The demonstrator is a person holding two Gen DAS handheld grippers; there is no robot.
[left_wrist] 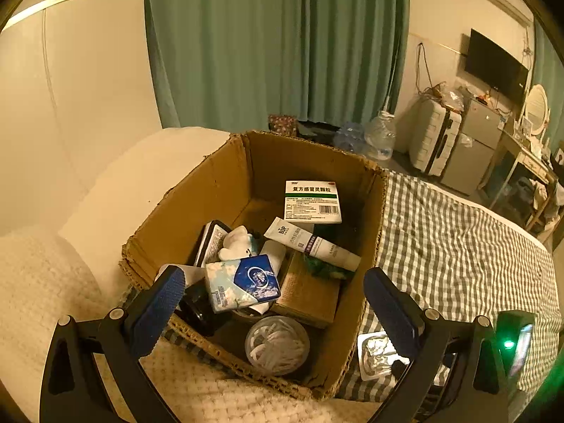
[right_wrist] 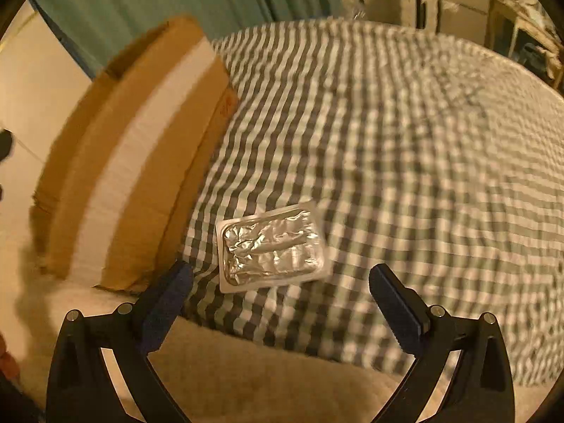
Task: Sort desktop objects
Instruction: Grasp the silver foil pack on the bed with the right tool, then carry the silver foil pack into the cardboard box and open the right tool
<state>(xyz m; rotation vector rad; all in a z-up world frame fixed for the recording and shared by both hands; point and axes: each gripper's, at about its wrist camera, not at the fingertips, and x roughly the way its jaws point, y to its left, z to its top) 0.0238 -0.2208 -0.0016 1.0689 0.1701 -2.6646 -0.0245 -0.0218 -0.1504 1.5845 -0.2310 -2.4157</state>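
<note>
Left hand-held gripper gapes wide over the cardboard box. Right hand-held gripper gapes wide, pill pack at its 12 o'clock on the bed.

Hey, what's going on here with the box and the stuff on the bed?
A person is sorting small items with two handheld grippers. The left gripper hangs open above a brown cardboard box that already holds a tissue pack, a white tube and a medicine box. The right gripper, open and empty, points at a silver foil blister pack lying on the green checked bedspread beside the box.
</note>
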